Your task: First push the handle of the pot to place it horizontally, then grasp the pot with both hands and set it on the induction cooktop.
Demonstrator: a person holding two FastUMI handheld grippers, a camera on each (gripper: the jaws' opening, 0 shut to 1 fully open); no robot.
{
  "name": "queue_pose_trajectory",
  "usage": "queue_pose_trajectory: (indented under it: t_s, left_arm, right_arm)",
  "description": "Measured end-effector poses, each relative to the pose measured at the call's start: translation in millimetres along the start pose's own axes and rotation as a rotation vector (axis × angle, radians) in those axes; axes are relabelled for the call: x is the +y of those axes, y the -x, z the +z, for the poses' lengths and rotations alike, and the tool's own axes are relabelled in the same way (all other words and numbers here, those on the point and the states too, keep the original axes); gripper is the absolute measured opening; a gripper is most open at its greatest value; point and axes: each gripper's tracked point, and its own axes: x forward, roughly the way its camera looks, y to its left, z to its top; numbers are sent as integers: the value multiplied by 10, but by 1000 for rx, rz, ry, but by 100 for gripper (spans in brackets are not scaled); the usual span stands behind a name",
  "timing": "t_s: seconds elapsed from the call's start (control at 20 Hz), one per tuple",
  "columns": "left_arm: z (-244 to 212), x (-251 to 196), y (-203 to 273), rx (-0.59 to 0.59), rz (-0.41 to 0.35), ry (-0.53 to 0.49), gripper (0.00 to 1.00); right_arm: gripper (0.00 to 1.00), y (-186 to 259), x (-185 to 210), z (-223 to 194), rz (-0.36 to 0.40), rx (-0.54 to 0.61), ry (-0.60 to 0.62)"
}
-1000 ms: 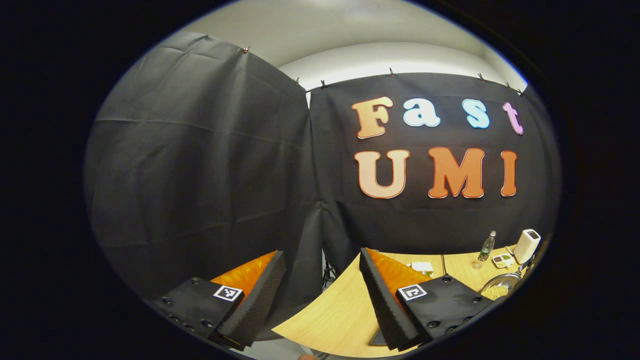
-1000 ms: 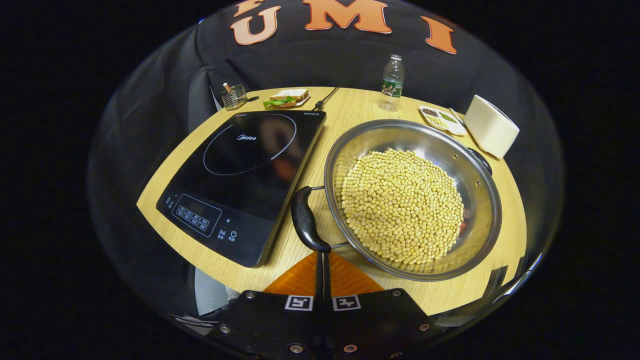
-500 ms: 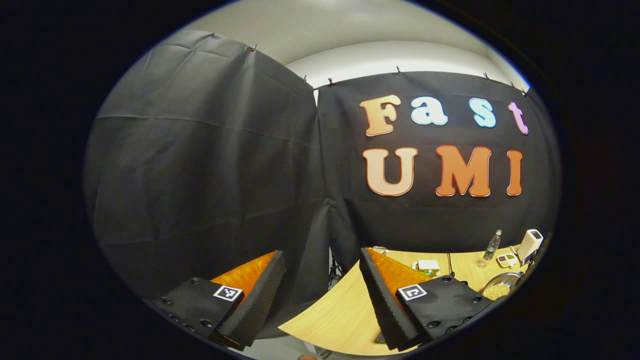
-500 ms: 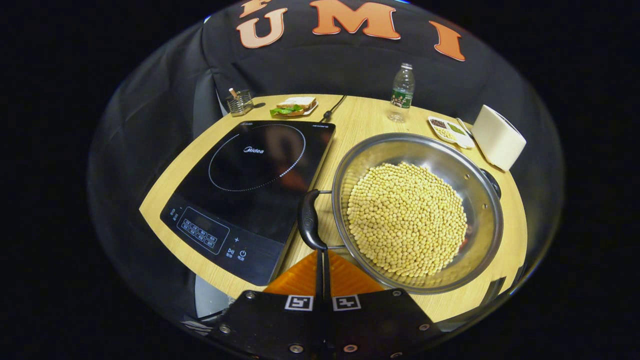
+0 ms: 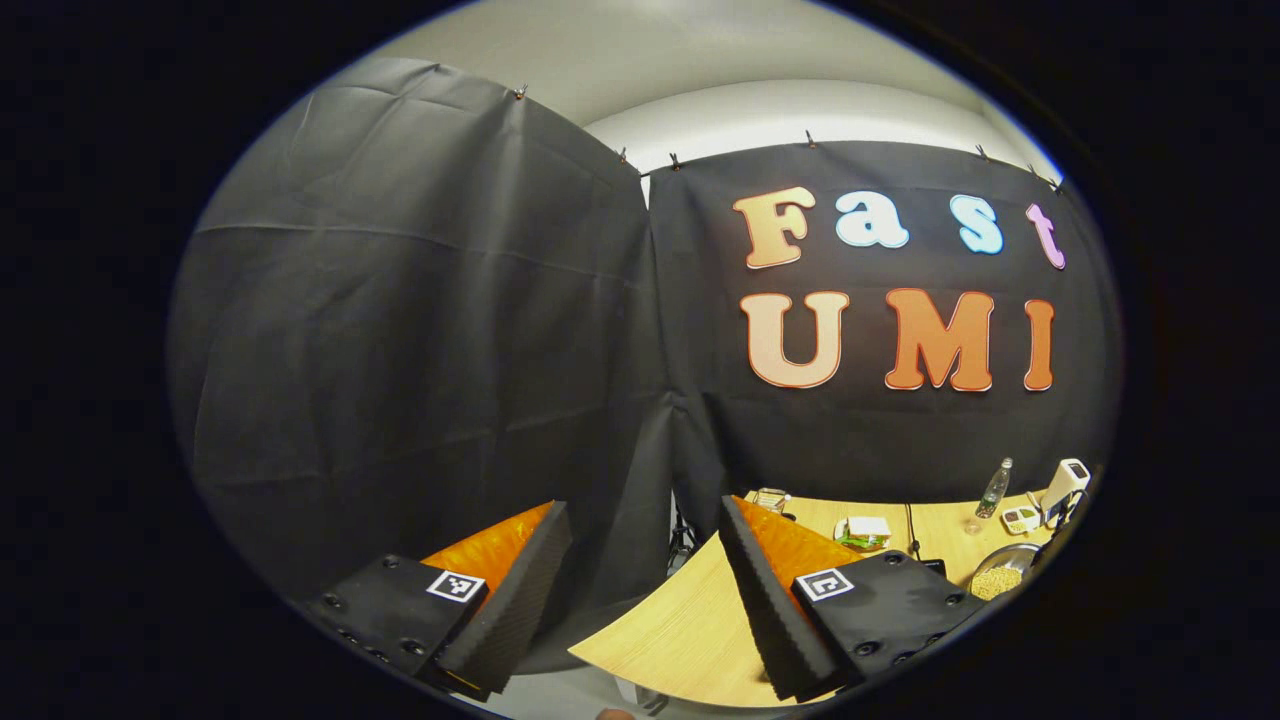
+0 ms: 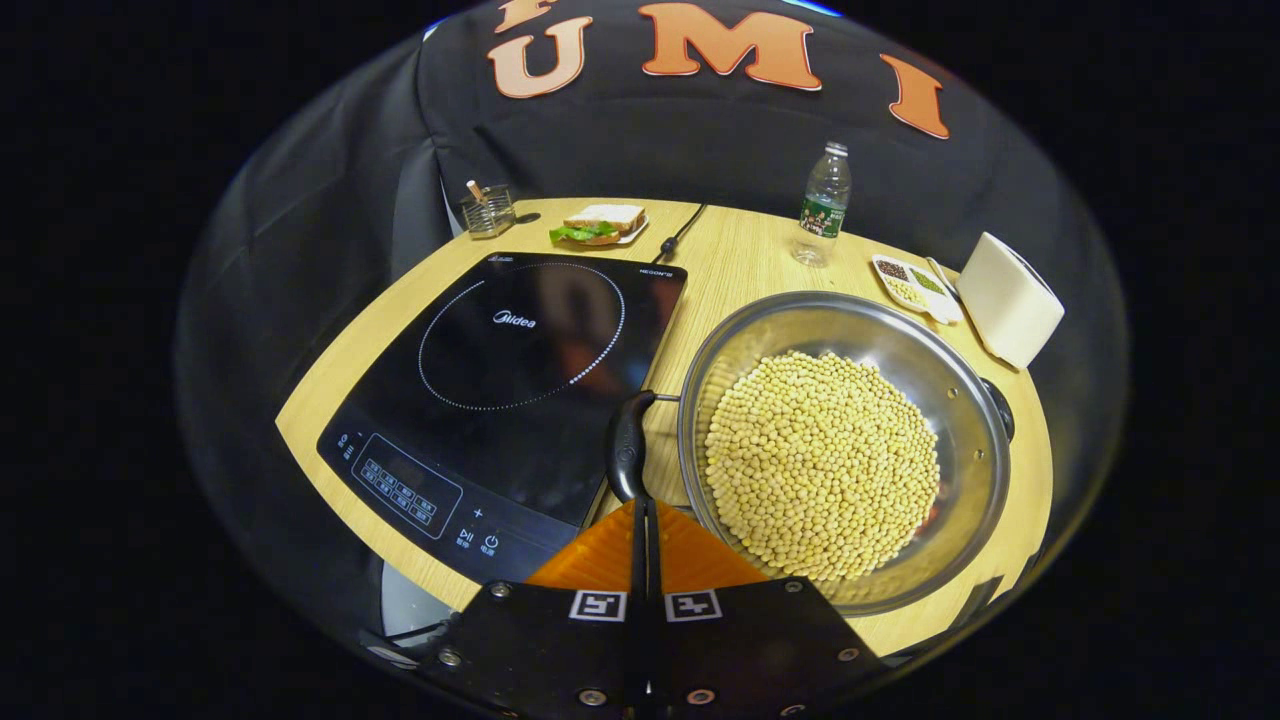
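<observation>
Readable text in the scene

"Midea" is printed in white on the induction cooktop [image 6: 520,370], inside its dotted ring; its control panel symbols cannot be made out.

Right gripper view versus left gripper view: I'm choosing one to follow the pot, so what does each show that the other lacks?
Right gripper view: the cooktop's full surface, the pot's black handle, and the right tongs shut at that handle. Left gripper view: the left tongs open, off the table's edge. Both: the table, pot of beans, bottle, sandwich, white box.
</observation>
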Motion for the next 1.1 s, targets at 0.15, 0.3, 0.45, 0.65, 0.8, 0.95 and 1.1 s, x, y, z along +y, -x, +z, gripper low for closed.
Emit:
queue_pose_trajectory:
  t_s: [0.15, 0.3, 0.45, 0.65, 0.8, 0.95, 1.1]
  left_arm:
    - [-52, -31, 25, 12, -10, 5, 98]
    - [-122, -162, 47, 26, -36, 2, 97]
    - [-202, -298, 72, 50, -73, -1, 98]
    - [-320, -549, 77, 84, -138, -8, 98]
    - [-371, -739, 67, 100, -187, -15, 98]
    - [-455, -952, 58, 131, -239, -3, 98]
    - [-511, -1198, 38, 156, -295, 18, 98]
  right_arm:
    - [0, -50, 19, 54, -3, -12, 6]
    - [0, -105, 37, 120, -7, -22, 8]
    - [0, -172, 60, 189, -6, -35, -4]
    - [0, -266, 80, 293, -2, -50, -8]
    - [0, -322, 81, 366, -2, -67, -6]
    - [0, -376, 91, 415, 2, -72, -38]
    - [0, -414, 98, 498, 3, -96, -39]
